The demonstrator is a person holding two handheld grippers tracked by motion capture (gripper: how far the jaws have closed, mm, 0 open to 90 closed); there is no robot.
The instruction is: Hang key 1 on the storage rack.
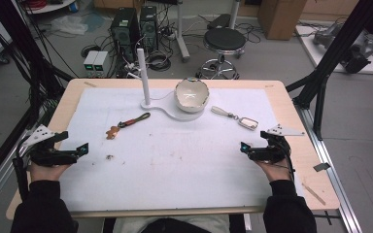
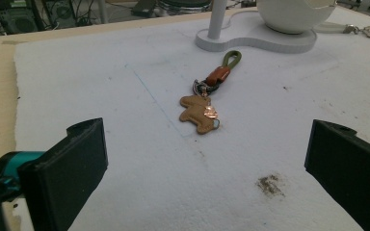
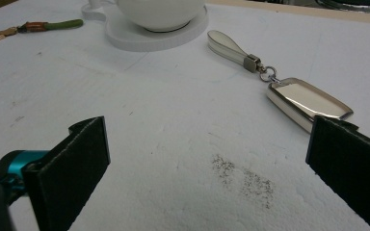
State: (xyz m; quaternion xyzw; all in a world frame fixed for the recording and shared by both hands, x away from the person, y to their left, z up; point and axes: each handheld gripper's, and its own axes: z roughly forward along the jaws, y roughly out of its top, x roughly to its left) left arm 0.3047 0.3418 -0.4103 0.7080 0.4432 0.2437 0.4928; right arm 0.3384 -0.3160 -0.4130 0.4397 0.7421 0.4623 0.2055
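Left gripper (image 1: 73, 148) at near left, jaws wide apart, empty. Right gripper (image 1: 250, 148) at near right, likewise spread, empty. Brown dog-shaped keychain (image 2: 201, 112) left of centre; silver keychain (image 3: 308, 103) right, beside white bowl (image 1: 192, 94) on stand (image 1: 148, 103).

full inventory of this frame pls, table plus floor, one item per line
white mat: 1, white, covers most of the table
table: 1, light wood, edges show around the mat
stand with post: 1, white, far centre of mat
bowl: 1, white, on the stand's base, right of the post
brown keychain: 1, tan charm, brown and green strap, left of centre
silver keychain: 1, shiny metal tag, pale strap, right of the bowl
stool: 1, black seat, floor beyond the table
computer towers: 2, black, floor, far left
left gripper: 1, black, fingers open, left edge of mat
right gripper: 1, black, fingers open, right edge of mat
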